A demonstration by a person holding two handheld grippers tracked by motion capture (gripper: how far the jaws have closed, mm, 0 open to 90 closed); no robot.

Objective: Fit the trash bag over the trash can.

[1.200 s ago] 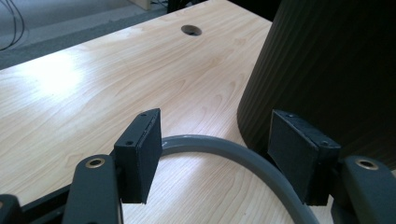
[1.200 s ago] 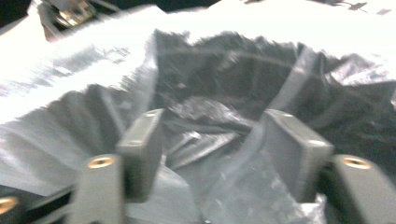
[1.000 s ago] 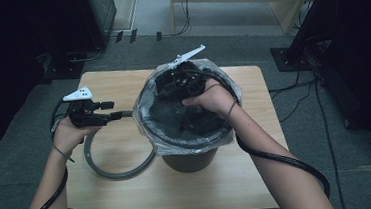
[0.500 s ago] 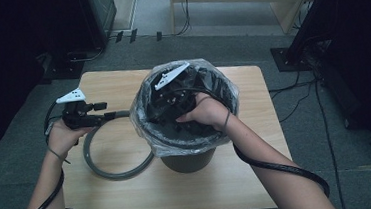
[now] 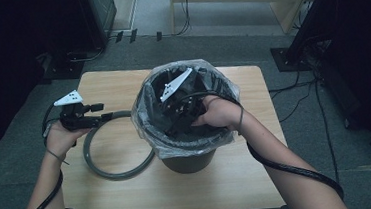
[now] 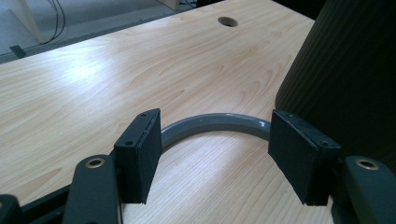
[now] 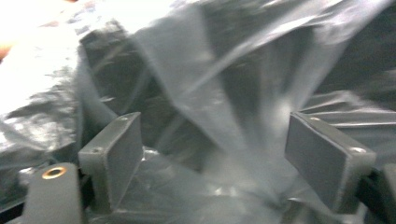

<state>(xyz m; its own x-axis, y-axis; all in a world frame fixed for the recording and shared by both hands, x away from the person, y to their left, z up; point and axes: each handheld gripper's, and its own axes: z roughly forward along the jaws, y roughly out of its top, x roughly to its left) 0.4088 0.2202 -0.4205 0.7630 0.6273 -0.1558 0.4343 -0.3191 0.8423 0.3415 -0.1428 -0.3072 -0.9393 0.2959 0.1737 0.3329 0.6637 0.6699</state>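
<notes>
Work in hand: lining the dark bin [image 5: 188, 159] with the clear plastic bag [image 5: 146, 105], its edge folded out over the rim.
Right tongs [image 5: 177, 116]: down inside the bin, jaws spread and just opened wider; in the right gripper view a fold of the bag [image 7: 224, 116] runs between the pads [image 7: 322, 154], which do not press on it.
Left tongs [image 5: 105, 116]: open and empty, low over the desk [image 5: 121, 82], left of the bin.
Grey ring [image 5: 111, 173]: flat on the desk, its right side at the foot of the bin; in the left gripper view its arc [image 6: 215, 123] lies just beyond the spread pads [image 6: 140, 156], not touched.
Doing the step well: I judge the bag should be pushed flat against the inner wall with the pads kept off the film, so nothing snags or tears; withdraw slowly so the folded edge stays on the rim.
Next need: probably the left tongs close on the ring's near arc.
Risk: the bag lifting out with the right tongs.
</notes>
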